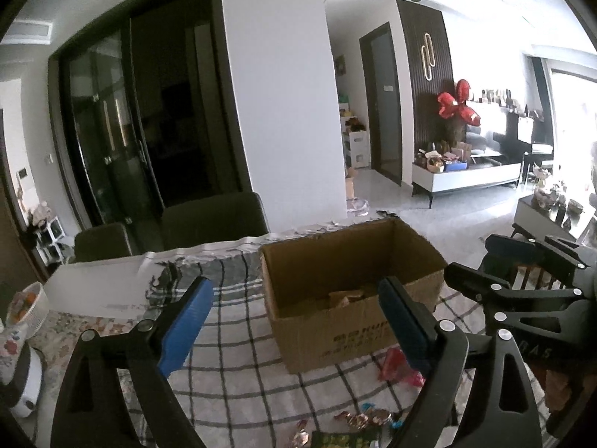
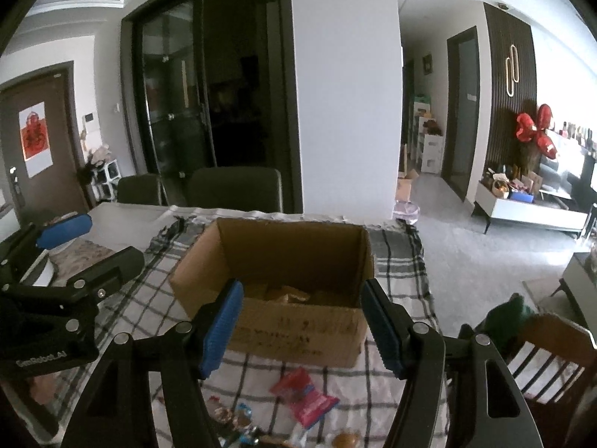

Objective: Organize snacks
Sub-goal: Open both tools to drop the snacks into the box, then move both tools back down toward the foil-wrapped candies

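An open cardboard box point(image 1: 347, 321) stands on the checked tablecloth point(image 1: 231, 373), with a few brown snack packs point(image 1: 345, 298) on its bottom; it also shows in the right wrist view point(image 2: 291, 332). My left gripper point(image 1: 294, 324) is open and empty, held above the cloth in front of the box. My right gripper point(image 2: 302, 330) is open and empty, in front of the box. A pink snack packet point(image 2: 304, 397) lies on the cloth below it, also in the left wrist view point(image 1: 397, 367). Small wrapped sweets point(image 1: 367, 418) lie near the front edge.
Two dark chairs point(image 2: 235, 188) stand behind the table. A wooden chair point(image 2: 548, 358) is at the right. A white appliance point(image 1: 22, 384) and a patterned cloth are at the table's left. A white pillar point(image 2: 343, 112) rises beyond the table.
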`<state>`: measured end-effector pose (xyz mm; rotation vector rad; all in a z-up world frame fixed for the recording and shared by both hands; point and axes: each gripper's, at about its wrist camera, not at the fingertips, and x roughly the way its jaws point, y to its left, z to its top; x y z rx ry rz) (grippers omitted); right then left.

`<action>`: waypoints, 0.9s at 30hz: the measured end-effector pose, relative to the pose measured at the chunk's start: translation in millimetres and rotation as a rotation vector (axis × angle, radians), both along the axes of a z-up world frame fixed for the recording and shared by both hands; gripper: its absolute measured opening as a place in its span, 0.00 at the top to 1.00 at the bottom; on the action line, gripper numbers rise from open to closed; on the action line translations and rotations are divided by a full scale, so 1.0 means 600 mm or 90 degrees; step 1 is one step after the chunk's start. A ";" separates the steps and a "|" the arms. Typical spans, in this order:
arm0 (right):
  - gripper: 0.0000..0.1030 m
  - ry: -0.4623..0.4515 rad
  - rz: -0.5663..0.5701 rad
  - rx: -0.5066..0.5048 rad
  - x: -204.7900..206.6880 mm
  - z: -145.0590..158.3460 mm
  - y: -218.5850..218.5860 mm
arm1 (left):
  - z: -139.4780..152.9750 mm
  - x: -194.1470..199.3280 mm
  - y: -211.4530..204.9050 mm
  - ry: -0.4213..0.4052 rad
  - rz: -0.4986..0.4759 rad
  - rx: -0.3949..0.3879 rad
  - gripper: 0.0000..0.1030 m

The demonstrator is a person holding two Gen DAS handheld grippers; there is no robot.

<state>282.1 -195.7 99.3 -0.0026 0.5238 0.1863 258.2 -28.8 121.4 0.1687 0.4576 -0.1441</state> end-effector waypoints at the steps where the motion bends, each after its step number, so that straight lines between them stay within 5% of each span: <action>1: 0.36 0.000 0.002 0.002 -0.007 -0.002 0.003 | -0.002 -0.008 0.002 -0.002 0.001 0.003 0.12; 17: 0.36 0.008 0.030 -0.009 -0.076 -0.050 0.041 | -0.057 -0.101 0.050 -0.005 0.017 0.024 0.12; 27: 0.36 0.056 0.043 -0.021 -0.090 -0.110 0.063 | -0.117 -0.119 0.065 0.036 0.010 0.031 0.12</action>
